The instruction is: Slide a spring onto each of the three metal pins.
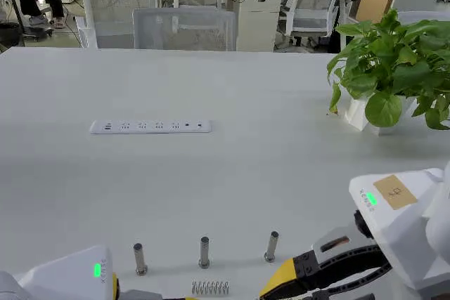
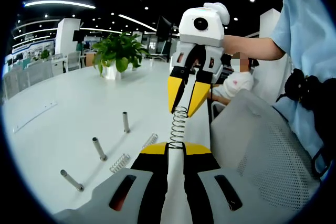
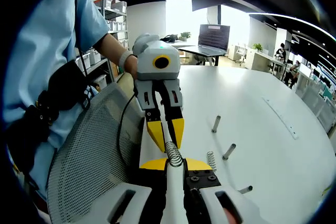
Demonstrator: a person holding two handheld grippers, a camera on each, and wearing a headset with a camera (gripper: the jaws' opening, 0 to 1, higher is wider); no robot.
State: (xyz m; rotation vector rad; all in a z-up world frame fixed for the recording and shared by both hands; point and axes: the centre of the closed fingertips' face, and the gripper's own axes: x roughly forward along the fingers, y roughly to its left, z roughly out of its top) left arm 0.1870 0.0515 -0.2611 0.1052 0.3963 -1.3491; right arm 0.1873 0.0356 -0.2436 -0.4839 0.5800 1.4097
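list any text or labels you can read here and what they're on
Nothing reads clearly.
Tan label on the right gripper: a mark, too blurred.
Small print beside that gripper's green light: too small.
Power strip: markings too small.

White desk [image 1: 295, 173]: left pin [image 1: 140, 258], middle pin [image 1: 204, 251] and right pin [image 1: 271, 246] stand upright in a row near the front edge, one spring [image 1: 210, 287] lies flat just in front of the middle pin, power strip [image 1: 150, 126] mid-left, potted plant [image 1: 390, 68] far right.
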